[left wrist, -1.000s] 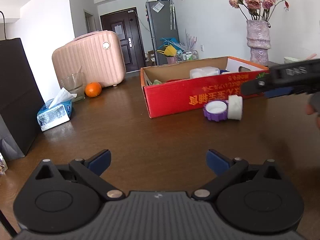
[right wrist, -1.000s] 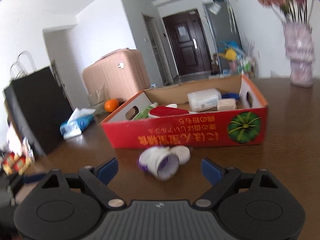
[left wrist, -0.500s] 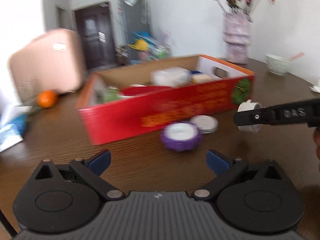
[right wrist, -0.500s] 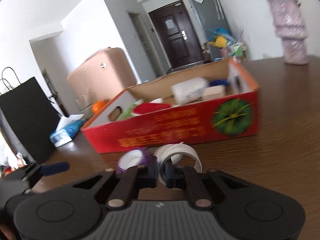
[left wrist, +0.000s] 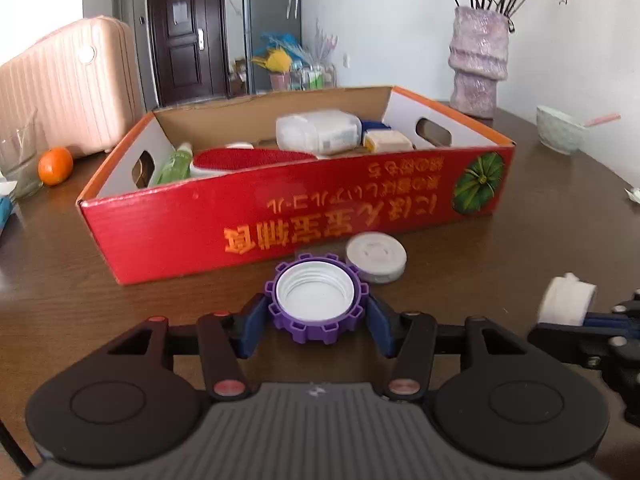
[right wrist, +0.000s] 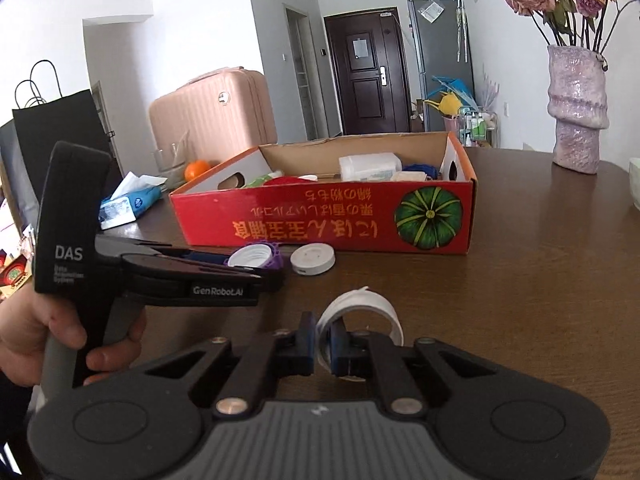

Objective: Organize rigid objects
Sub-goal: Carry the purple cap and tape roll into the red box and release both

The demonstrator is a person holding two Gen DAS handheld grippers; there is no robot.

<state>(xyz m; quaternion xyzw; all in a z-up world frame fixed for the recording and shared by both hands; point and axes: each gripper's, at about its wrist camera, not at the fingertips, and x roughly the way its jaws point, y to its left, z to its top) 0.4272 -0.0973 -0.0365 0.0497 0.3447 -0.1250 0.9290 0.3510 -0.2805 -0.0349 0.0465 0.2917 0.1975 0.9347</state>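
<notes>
A purple gear-edged cap (left wrist: 316, 294) with a white inside lies open side up on the brown table, just in front of the red cardboard box (left wrist: 280, 216). My left gripper (left wrist: 316, 320) is closing around it, and its blue pads touch the cap's two sides. A flat white lid (left wrist: 376, 257) lies beside the cap on the right. My right gripper (right wrist: 322, 344) is shut on the wall of a white ring (right wrist: 360, 312), nearer than the box. In the right wrist view the cap (right wrist: 256, 258) shows at the left gripper's tips.
The box (right wrist: 320, 220) holds a white bottle, a red brush, a green bottle and small items. A purple vase (left wrist: 478, 64) and a bowl (left wrist: 560, 130) stand at right. An orange (left wrist: 55, 166), a glass, a tissue pack (right wrist: 124, 206) and a pink suitcase are at left.
My left gripper moved in on the purple cap and its jaws narrowed onto it. My right gripper shut on the white ring and carried it away from the cap.
</notes>
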